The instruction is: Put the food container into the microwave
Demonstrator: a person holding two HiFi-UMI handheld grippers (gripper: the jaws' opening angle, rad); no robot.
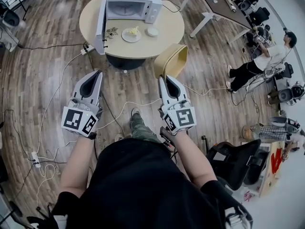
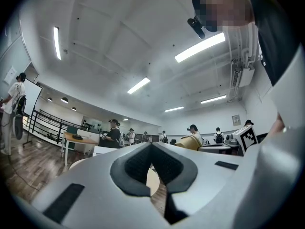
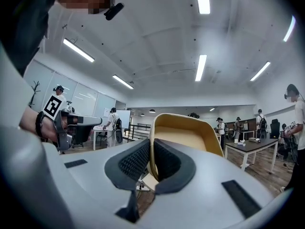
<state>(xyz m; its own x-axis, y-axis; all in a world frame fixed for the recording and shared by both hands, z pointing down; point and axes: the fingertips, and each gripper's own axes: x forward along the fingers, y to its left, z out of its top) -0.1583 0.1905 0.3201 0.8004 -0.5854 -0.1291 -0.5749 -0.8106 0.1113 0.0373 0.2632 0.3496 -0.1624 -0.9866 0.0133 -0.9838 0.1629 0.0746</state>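
Open office, wood floor; a round table (image 1: 167,30) stands well ahead of the person. On the table: microwave (image 1: 136,1) at the far side, its door (image 1: 100,25) open over the table's left edge, food container (image 1: 131,34) on the near side, just before the oven mouth. It's round, so no long axis to line up w/. Left gripper (image 1: 98,73) and right gripper (image 1: 162,78) are both short of the table, jaws closed together, nothing in them. Container lies fwd, between the two, approx. equally far. The door fences the left, so the right prob. has the easier reach.
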